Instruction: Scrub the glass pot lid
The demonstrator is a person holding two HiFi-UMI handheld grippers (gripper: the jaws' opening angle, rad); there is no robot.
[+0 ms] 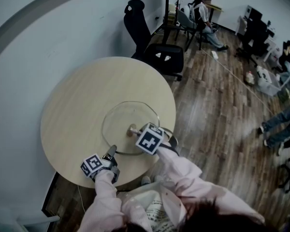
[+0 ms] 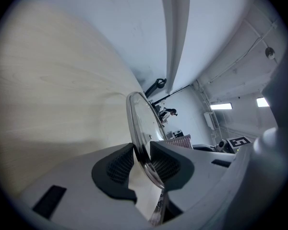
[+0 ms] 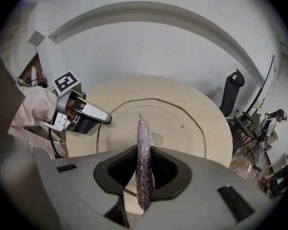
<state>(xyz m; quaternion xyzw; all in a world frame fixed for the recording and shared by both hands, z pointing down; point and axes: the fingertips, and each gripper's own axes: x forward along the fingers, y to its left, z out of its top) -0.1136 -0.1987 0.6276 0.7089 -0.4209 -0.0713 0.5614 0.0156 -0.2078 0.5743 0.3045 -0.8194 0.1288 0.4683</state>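
The glass pot lid (image 1: 123, 117) lies flat on the round wooden table (image 1: 77, 110), its metal knob (image 1: 132, 130) pointing up. My left gripper (image 1: 110, 152) is shut on the lid's near rim; in the left gripper view the steel rim (image 2: 145, 157) runs between the two pads. My right gripper (image 1: 141, 134) hovers over the lid beside the knob, shut on a glittery purple scrub pad (image 3: 143, 166) that stands on edge between its jaws. In the right gripper view the lid (image 3: 187, 123) spreads below the pad, and the left gripper (image 3: 89, 114) shows at its left edge.
A black office chair (image 1: 157, 50) stands just beyond the table's far side. The table's near edge (image 1: 130, 180) is close to the person's body. Other people sit or stand on the wooden floor (image 1: 217, 110) at the right and back. A white wall runs along the left.
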